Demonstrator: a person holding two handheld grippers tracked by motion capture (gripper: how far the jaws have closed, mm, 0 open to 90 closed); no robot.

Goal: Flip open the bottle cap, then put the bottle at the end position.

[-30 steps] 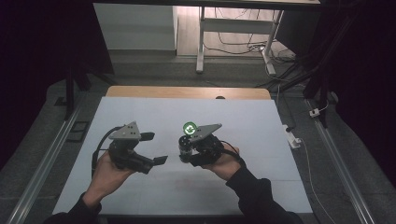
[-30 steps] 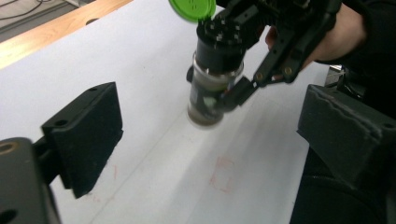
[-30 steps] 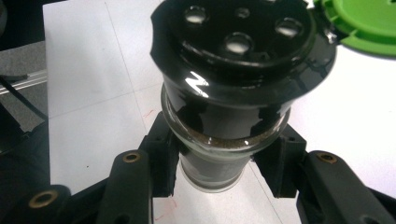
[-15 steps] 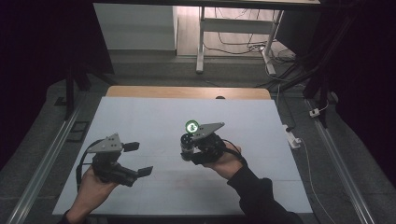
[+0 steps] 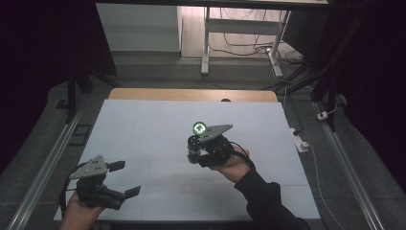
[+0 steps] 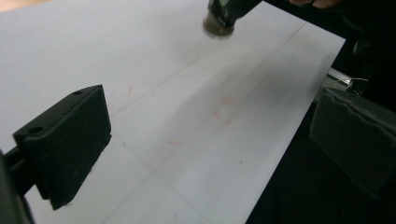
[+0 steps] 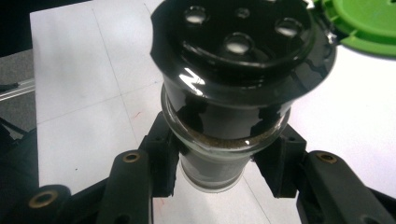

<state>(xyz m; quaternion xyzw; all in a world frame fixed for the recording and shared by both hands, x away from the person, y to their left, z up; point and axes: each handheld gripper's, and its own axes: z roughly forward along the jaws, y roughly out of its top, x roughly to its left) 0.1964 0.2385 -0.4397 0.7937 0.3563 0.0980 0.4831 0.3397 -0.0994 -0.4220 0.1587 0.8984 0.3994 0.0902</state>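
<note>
The room is dim around the pale table (image 5: 158, 124), brightest beyond its far edge. Glare spots the jar (image 7: 233, 88) cap; the near tongs blur.

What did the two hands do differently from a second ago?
The left gripper pulled away from the middle, sliding out toward the table's near left corner, jaws open and holding nothing. The right gripper stayed near the middle of the white table, clamped on the glass spice jar with a black shaker top, its green flip lid open.
</note>
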